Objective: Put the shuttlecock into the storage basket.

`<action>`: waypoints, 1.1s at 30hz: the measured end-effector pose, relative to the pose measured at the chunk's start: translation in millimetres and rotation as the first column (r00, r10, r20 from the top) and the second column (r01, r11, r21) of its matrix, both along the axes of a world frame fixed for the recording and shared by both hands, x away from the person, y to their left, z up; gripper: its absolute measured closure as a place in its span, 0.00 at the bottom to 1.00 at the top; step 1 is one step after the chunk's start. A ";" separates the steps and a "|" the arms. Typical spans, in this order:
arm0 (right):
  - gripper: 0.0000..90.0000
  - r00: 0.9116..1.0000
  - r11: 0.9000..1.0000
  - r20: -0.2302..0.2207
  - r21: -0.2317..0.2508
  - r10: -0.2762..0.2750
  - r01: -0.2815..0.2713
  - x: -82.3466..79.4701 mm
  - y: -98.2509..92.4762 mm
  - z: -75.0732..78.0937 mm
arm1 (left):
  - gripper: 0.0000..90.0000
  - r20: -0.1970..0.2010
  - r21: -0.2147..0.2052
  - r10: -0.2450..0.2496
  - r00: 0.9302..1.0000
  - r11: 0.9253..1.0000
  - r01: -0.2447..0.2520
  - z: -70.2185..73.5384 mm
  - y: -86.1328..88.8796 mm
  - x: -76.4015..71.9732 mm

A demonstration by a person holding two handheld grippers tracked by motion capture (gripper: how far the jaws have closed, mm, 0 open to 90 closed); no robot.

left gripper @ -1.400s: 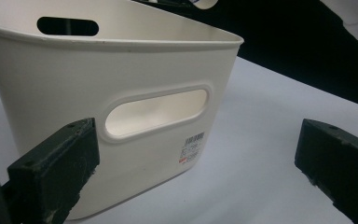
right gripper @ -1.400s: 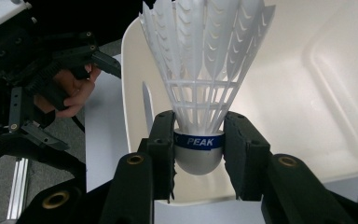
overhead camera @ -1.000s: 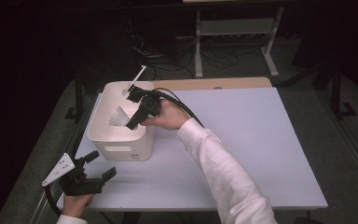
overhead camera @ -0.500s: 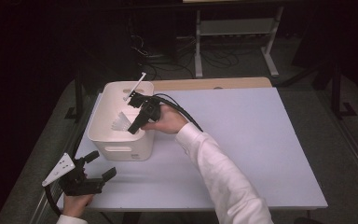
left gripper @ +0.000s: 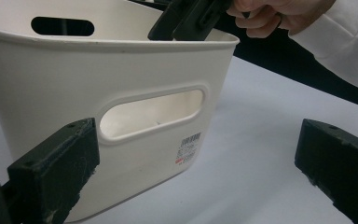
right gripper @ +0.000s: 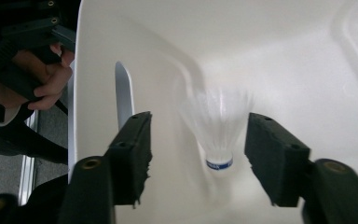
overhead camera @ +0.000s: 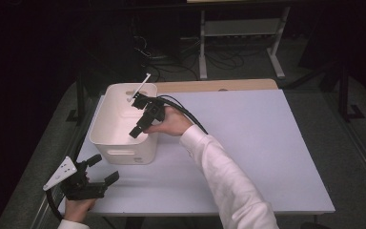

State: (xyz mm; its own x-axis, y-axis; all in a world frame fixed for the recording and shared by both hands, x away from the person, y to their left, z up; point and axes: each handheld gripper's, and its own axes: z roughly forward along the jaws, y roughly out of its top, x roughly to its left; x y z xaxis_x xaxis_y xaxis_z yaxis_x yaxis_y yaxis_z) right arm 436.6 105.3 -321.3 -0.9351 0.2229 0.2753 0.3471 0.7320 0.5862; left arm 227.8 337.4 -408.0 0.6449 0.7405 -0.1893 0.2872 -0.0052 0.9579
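White bin (overhead camera: 124, 143) walls around the right tool (overhead camera: 134, 118) — table (overhead camera: 267, 157) rightward open

1. You work at a white table (overhead camera: 267, 157) in a dark room.
2. Beyond the table stands a white metal rack (overhead camera: 240, 36).
3. Cables (overhead camera: 171, 59) lie on the floor (overhead camera: 314, 76) beside that rack.

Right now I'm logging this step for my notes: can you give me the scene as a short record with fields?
bin: white bin on the table, near its left edge
shuttlecock: shuttlecock inside the bin, blurred, apart from both fingers
right gripper: right gripper over the bin, just opened
left gripper: left gripper open, empty, in front of the bin
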 end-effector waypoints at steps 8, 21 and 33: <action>0.15 1.000 0.998 0.007 0.056 -0.021 0.021 3.5 -13.7 9.0 | 0.00 -0.002 0.009 -0.003 1.000 1.000 0.003 -0.2 0.4 0.5; 0.00 0.994 0.993 0.087 0.100 -0.065 0.056 3.4 -34.9 20.9 | 0.00 -0.005 0.003 -0.004 1.000 1.000 0.004 -0.6 -0.6 0.7; 0.00 0.987 0.986 0.119 0.137 -0.110 0.094 3.4 -54.3 24.4 | 0.00 -0.011 0.007 -0.005 1.000 1.000 0.005 -1.3 -1.2 0.5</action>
State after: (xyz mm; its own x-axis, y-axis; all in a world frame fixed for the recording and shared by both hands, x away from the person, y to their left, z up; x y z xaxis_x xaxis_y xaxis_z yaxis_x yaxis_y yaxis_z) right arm 440.0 51.1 -297.0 -0.9384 0.2888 0.1897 0.3332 0.6105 0.7185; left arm 228.3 336.1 -409.2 0.6466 0.7385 -0.1910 0.2972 -0.0133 0.9547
